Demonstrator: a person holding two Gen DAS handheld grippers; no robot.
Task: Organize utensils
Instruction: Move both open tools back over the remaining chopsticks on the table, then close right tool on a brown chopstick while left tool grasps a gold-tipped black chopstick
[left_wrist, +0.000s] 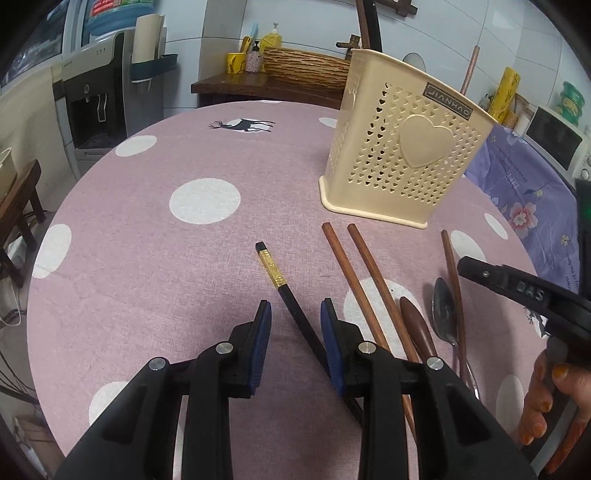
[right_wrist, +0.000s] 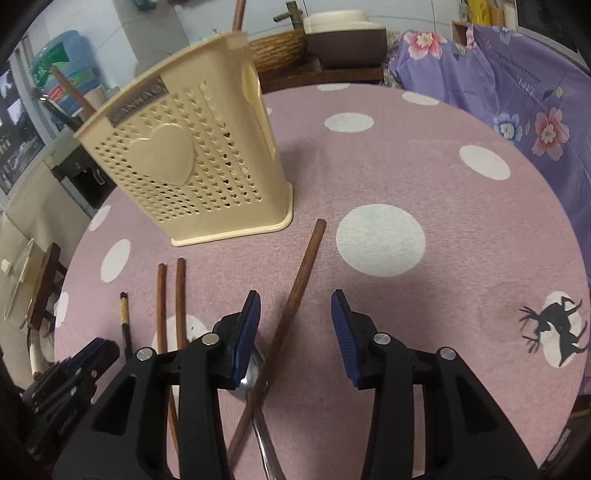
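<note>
Pink dotted worktop: black chopstick angled toward cream holder, between left hand-held gripper pads, unclenched. Right hand-held gripper spread over brown chopstick.

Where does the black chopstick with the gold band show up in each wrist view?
Left wrist: the black chopstick lies centre frame, running between the open jaws of the left gripper, gold band toward the holder.
Right wrist: it sits far left, left of the two brown chopsticks, outside the right gripper.
Shared landmark: the beige utensil holder with the heart.
</note>
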